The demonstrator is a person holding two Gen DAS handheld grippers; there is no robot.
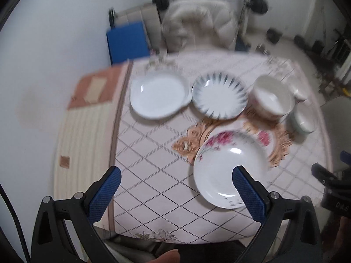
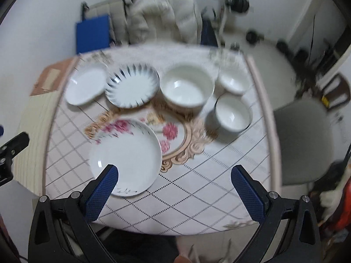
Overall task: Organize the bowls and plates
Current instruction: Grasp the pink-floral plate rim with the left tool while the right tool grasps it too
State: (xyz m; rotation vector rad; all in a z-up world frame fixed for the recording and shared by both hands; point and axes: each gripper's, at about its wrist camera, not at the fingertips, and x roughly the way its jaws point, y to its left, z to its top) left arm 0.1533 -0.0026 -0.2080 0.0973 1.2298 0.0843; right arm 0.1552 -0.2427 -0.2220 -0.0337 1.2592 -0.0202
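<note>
Right now both my grippers hover spread wide and empty above the near edge of the table (image 2: pixel 219 175), nothing taken up yet.

Nearest me lies the floral plate (image 1: pixel 228 171), flat on the patterned cloth, with my left gripper (image 1: pixel 175 188) just to its left and my right gripper (image 2: pixel 175 188) just to its right. Along the far side sit the plain white plate (image 1: pixel 159 94), the blue-rayed plate (image 1: pixel 219 95), the large bowl (image 2: pixel 187 87) and two small bowls (image 2: pixel 233 111), close together, some perhaps touching; blur hides which. I judge all of it glazed ceramic: stiff, fairly heavy, slick and quick to chip. I would pinch a plate across its raised rim, one finger under the lip, and a bowl by its wall.
</note>
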